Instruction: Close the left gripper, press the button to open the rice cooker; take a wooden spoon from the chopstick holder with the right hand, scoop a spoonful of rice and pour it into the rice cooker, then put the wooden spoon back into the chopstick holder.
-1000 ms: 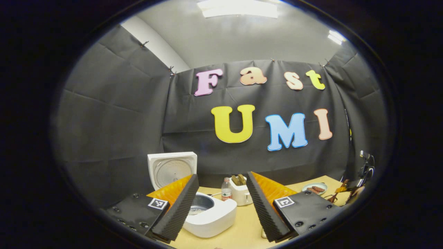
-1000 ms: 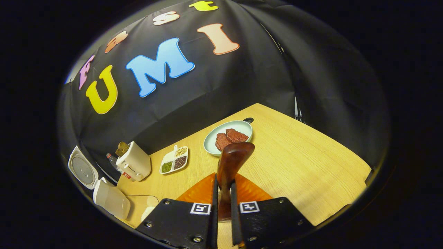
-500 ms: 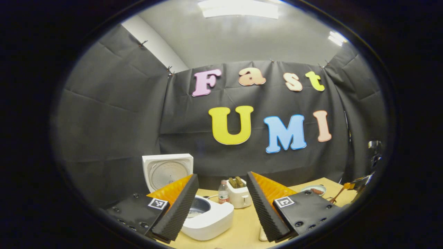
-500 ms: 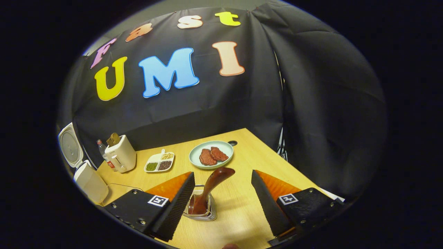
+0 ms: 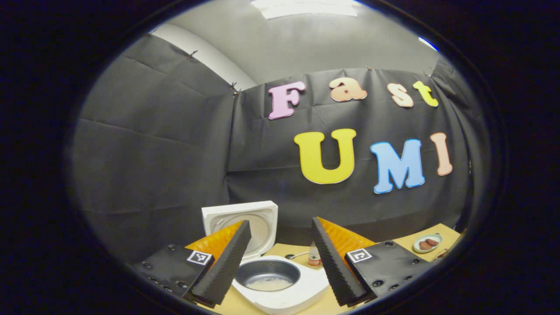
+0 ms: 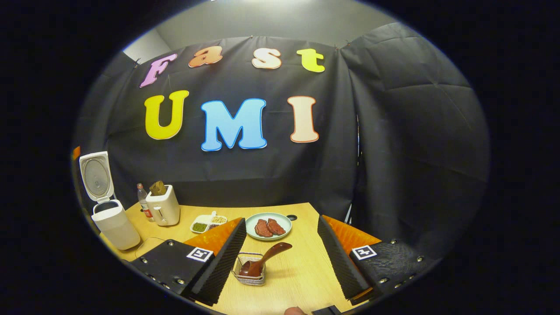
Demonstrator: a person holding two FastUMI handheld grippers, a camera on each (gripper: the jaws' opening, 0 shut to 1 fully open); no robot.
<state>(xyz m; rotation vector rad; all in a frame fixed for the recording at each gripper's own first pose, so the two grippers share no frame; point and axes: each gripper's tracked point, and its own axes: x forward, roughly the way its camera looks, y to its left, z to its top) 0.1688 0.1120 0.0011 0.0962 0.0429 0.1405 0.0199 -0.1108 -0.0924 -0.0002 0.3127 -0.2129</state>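
Spoon (image 6: 264,258) of dark wood leans in the wire chopstick holder (image 6: 249,275) at bottom centre, between my right hand-held gripper (image 6: 280,258) fingers, released. Rice cooker (image 5: 280,284) gapes open, lower centre, between my spread left hand-held gripper (image 5: 280,258) fingers.

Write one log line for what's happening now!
rice cooker: open, rice inside | wooden spoon: in chopstick holder | right gripper: open | left gripper: open
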